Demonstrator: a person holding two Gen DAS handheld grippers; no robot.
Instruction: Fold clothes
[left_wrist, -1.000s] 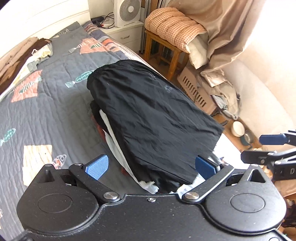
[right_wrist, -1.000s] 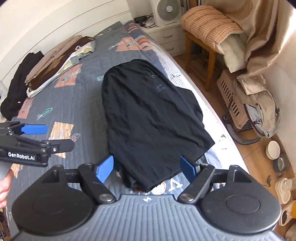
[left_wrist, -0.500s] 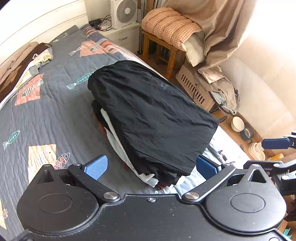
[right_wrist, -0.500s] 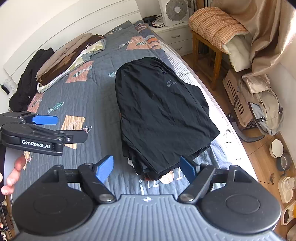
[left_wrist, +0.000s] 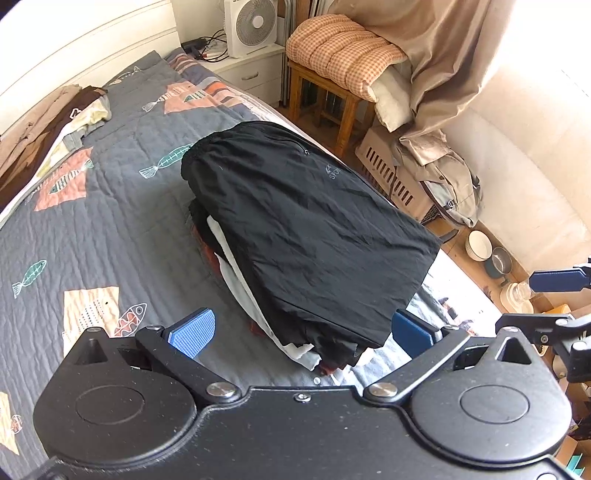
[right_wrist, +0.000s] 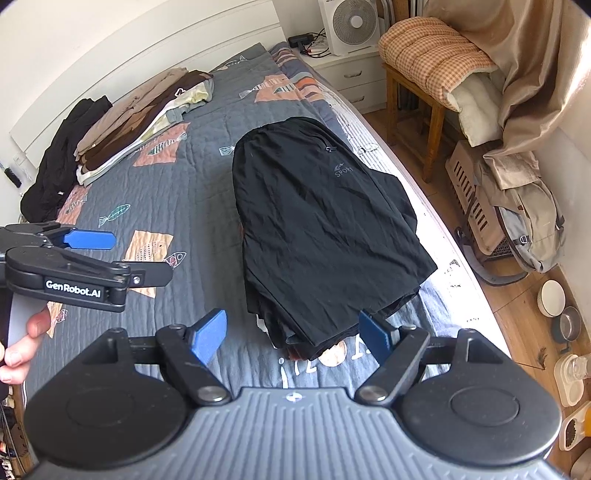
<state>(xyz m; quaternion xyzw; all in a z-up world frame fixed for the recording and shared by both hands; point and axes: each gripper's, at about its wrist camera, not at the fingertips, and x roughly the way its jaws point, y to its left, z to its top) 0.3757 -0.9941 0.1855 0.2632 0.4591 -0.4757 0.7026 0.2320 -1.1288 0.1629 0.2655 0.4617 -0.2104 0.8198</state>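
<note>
Black shorts (right_wrist: 325, 229) lie folded atop a stack (left_wrist: 236, 273) on the bed (right_wrist: 207, 184), just ahead of both sets of fingers. Left gripper (left_wrist: 301, 328) and right gripper (right_wrist: 291, 336) are both spread, holding nothing. This fold looks finished; next likely means fetching another garment from the pile (right_wrist: 122, 129) far beyond the left fingers.
</note>
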